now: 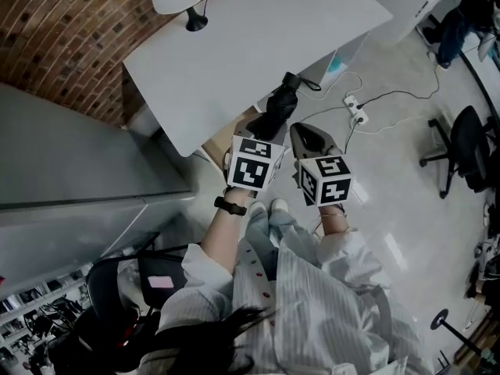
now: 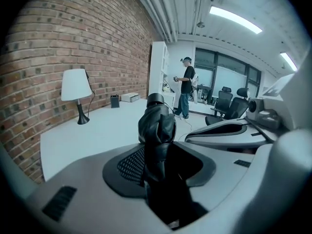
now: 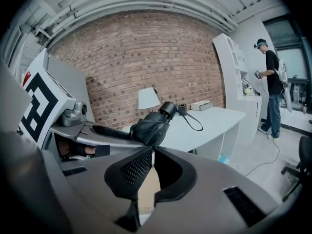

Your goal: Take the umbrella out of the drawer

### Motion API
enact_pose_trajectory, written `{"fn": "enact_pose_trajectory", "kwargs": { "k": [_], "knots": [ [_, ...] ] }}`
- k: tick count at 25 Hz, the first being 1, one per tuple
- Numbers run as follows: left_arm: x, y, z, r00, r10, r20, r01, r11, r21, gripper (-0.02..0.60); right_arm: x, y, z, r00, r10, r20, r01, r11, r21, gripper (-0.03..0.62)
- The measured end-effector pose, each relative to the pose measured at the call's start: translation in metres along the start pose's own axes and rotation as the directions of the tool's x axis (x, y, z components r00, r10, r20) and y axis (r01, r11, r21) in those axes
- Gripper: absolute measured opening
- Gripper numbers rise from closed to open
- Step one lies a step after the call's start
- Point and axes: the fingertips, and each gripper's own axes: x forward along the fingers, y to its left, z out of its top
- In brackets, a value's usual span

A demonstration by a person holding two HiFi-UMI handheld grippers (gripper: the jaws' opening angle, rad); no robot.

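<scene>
Head view: the folded black umbrella [image 1: 275, 108] is held aloft by the left gripper [image 1: 262, 135], just off the edge of the white desk [image 1: 234, 45].
In the left gripper view its jaws are seen clamped on the umbrella's bundled canopy, with the strapped handle end pointed away. The right gripper [image 3: 152, 152] is seen just beside it, its jaws brought together at the tips with nothing gripped.

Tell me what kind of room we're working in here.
Most likely an office or lab workspace: a white desk stands against a brick wall, with a rolling office chair and a power strip with cables on the pale floor.
</scene>
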Motion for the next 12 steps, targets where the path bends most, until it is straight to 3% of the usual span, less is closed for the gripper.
{"fn": "enact_pose_trajectory", "kwargs": {
  "k": [12],
  "knots": [
    [-0.081, 0.026, 0.049, 0.977, 0.091, 0.195, -0.091, 0.996, -0.011, 0.178, -0.02, 0.065, 0.077, 0.982, 0.121, 0.144, -0.103, 0.986, -0.128, 0.038]
  ]
}}
